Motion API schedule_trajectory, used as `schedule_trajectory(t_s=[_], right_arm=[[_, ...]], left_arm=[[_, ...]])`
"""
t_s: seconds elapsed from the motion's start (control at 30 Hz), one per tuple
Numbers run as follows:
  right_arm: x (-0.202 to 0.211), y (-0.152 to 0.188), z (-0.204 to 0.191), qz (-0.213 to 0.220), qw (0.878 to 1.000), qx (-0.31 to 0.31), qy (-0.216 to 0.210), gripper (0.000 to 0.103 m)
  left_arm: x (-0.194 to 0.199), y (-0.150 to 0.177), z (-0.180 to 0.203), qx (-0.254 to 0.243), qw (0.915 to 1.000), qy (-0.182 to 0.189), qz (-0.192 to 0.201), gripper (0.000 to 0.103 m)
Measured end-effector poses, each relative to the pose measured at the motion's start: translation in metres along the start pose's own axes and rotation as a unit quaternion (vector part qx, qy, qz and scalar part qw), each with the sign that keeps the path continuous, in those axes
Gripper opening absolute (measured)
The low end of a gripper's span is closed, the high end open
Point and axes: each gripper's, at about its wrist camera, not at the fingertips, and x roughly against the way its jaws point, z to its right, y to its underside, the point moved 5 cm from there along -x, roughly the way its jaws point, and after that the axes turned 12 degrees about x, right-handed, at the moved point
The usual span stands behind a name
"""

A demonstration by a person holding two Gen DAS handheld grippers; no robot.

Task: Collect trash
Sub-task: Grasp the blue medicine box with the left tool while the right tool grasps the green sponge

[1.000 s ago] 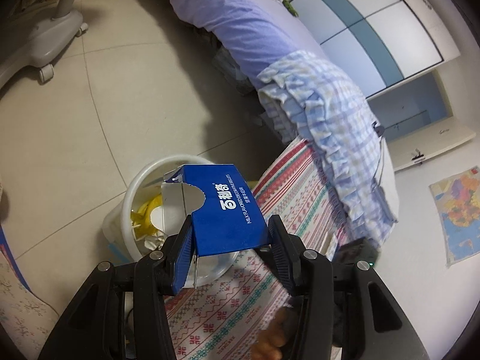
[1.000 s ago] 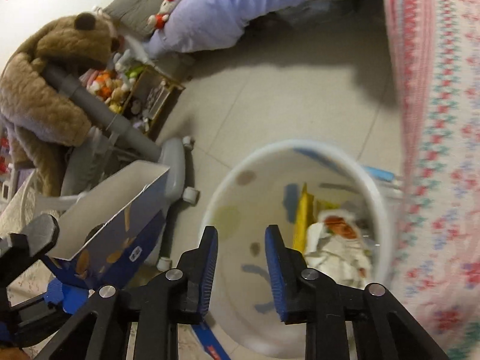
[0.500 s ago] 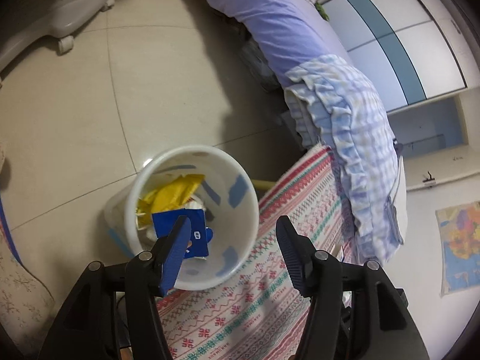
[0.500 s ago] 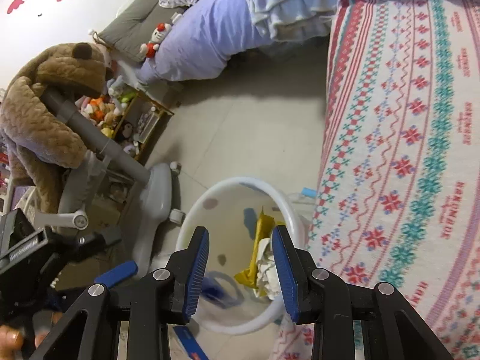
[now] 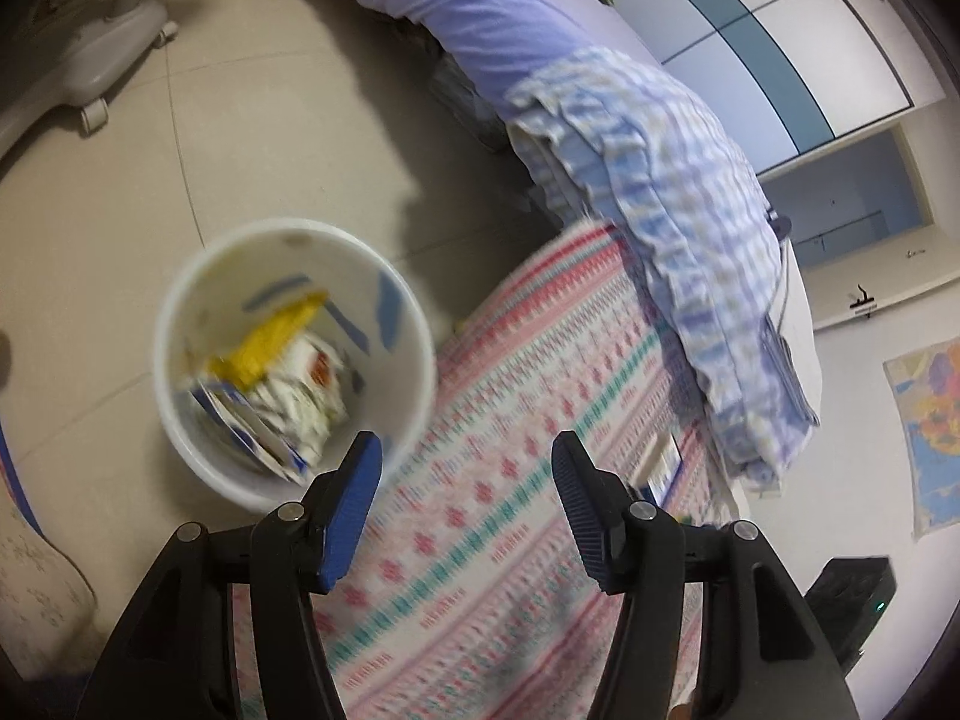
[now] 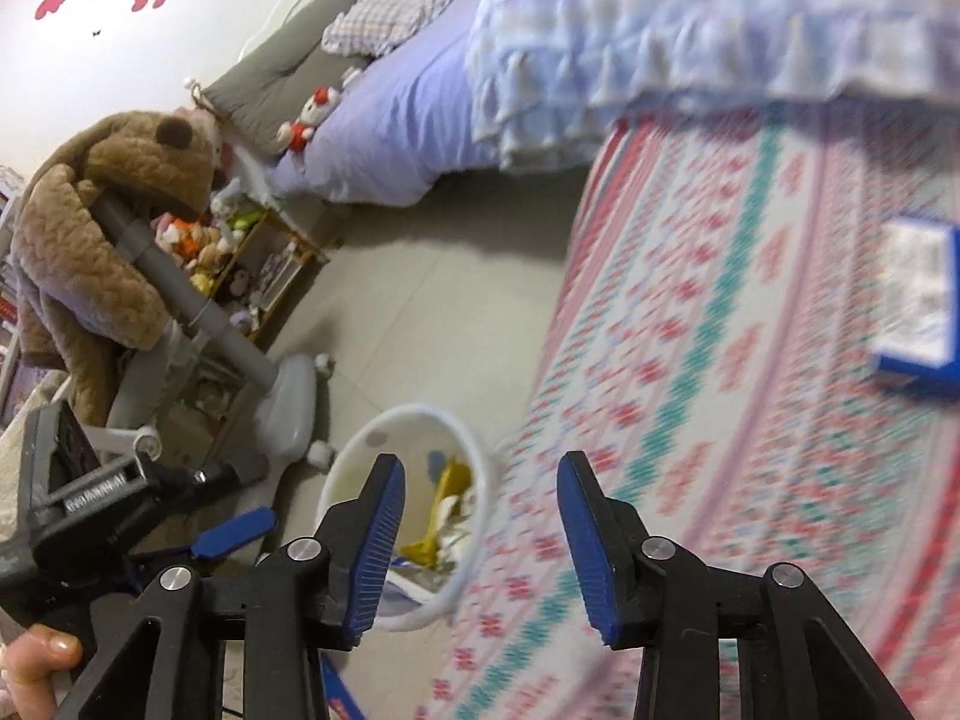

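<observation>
A white trash bin [image 5: 180,324] stands on the tiled floor beside the bed; it holds a yellow wrapper [image 5: 270,339], crumpled white paper and a blue box [image 5: 240,429] lying at its left side. The bin also shows in the right wrist view [image 6: 486,480]. My left gripper [image 5: 467,450] is open and empty, above the bin's right rim and the bed edge. My right gripper [image 6: 480,474] is open and empty, above the bed edge. Another blue box [image 6: 918,300] lies on the patterned bedsheet [image 6: 750,330] at the right. The left gripper [image 6: 234,531] shows at lower left in the right wrist view.
A folded plaid blanket [image 5: 660,180] lies on the bed. A wheeled grey chair base [image 6: 288,396] with a brown plush bear [image 6: 102,192] stands left of the bin. A toy shelf [image 6: 252,258] stands by the wall. A small box [image 5: 663,462] lies near the blanket.
My left gripper opened and dropped the blue box into the bin, then swung right over the bed. My right gripper rose, opened wider and turned toward the bed, bringing another blue box into view.
</observation>
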Motion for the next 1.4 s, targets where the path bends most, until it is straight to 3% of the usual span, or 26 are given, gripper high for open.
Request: schedule_trajectory(t_s=[0.23, 0.33, 0.4, 0.53, 0.63, 0.77, 0.83, 0.93, 1.03, 1.1, 1.2, 1.3, 1.4], right_arm=[[0.061, -0.015, 0.039, -0.006, 0.998, 0.021, 0.057, 0.048], [0.093, -0.021, 0.064, -0.033, 0.992, 0.066, 0.098, 0.059], [0.122, -0.022, 0.089, -0.028, 0.986, 0.089, 0.137, 0.065], [0.163, -0.014, 0.147, 0.000, 0.984, 0.055, 0.169, 0.066], [0.160, -0.002, 0.174, -0.031, 0.984, 0.024, 0.174, 0.066], [0.143, 0.009, 0.184, -0.096, 0.966, 0.084, 0.224, 0.066], [0.137, 0.013, 0.188, -0.115, 0.963, 0.094, 0.223, 0.066], [0.138, 0.020, 0.199, -0.128, 0.963, 0.086, 0.220, 0.066], [0.145, 0.018, 0.206, -0.124, 0.961, 0.077, 0.234, 0.066], [0.150, 0.017, 0.206, -0.118, 0.962, 0.072, 0.237, 0.066], [0.159, 0.014, 0.206, -0.111, 0.962, 0.065, 0.239, 0.066], [0.165, 0.014, 0.206, -0.107, 0.964, 0.061, 0.237, 0.066], [0.170, 0.014, 0.201, -0.102, 0.964, 0.069, 0.234, 0.066]], left_arm=[[-0.011, 0.077, 0.043, -0.065, 0.9969, 0.001, -0.044, 0.062], [-0.017, 0.103, 0.058, -0.091, 0.9945, -0.006, -0.051, 0.062], [-0.022, 0.121, 0.069, -0.110, 0.9924, -0.020, -0.052, 0.062], [-0.036, 0.149, 0.089, -0.147, 0.9869, -0.051, -0.044, 0.062], [-0.049, 0.175, 0.098, -0.151, 0.9849, -0.056, -0.063, 0.062], [-0.070, 0.209, 0.122, -0.181, 0.9766, -0.054, -0.103, 0.062], [-0.081, 0.215, 0.138, -0.199, 0.9737, -0.057, -0.096, 0.062], [-0.110, 0.221, 0.172, -0.269, 0.9566, -0.081, -0.078, 0.071], [-0.146, 0.222, 0.202, -0.341, 0.9304, -0.121, -0.062, 0.071], [-0.170, 0.216, 0.215, -0.368, 0.9179, -0.136, -0.060, 0.071], [-0.199, 0.197, 0.226, -0.381, 0.9087, -0.167, -0.030, 0.071], [-0.228, 0.193, 0.230, -0.394, 0.8974, -0.192, -0.054, 0.071], [-0.247, 0.189, 0.229, -0.425, 0.8736, -0.233, -0.038, 0.082]])
